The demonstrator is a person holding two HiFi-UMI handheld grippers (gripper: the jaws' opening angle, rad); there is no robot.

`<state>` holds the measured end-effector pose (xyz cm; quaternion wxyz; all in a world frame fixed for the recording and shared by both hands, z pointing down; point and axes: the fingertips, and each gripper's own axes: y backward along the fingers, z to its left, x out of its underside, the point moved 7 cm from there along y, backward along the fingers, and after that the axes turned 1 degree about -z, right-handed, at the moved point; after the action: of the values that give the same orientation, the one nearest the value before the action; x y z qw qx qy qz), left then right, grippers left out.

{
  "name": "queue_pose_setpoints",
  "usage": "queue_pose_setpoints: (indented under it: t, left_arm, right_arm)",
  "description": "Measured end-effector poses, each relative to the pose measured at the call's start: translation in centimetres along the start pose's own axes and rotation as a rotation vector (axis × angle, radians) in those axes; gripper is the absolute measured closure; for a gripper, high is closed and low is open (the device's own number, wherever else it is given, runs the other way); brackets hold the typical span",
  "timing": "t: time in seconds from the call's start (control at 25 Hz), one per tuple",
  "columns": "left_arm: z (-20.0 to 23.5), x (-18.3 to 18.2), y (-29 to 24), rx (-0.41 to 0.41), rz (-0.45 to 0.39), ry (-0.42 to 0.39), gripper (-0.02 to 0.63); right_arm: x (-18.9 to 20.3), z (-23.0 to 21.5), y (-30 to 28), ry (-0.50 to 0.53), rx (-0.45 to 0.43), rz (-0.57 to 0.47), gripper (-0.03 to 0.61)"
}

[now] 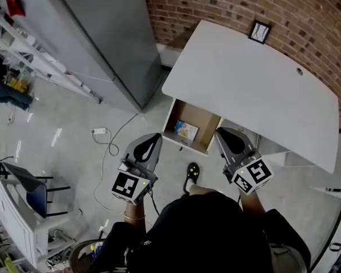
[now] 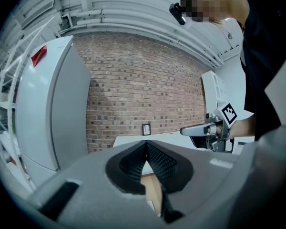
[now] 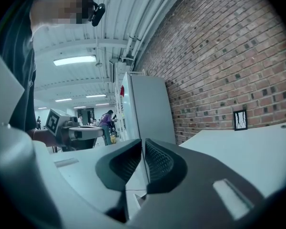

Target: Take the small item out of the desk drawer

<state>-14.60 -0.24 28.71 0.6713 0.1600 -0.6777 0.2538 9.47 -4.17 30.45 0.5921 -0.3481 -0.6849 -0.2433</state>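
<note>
1 sm. item (image 1: 186, 131) in open desk drawer (image 1: 208, 123)

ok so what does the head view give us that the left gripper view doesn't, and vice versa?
Head view only: the open drawer seen from above, the small item in it, floor cable, blue chair. Left gripper view only: ceiling pipes, and the left gripper up close, jaws shut, nothing between them. Both: desk, brick wall, framed picture, grey cabinet, right gripper.
</note>
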Motion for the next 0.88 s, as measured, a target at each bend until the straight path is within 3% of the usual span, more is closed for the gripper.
queue_pose_setpoints:
  t: [0.88]
  left_arm:
    - [4.5,4.7,-5.7,0.086,0.141,-0.047,0.615]
  right_arm:
    - [5.2,-3.6,-3.0,-0.038,0.09,0.122,0.551]
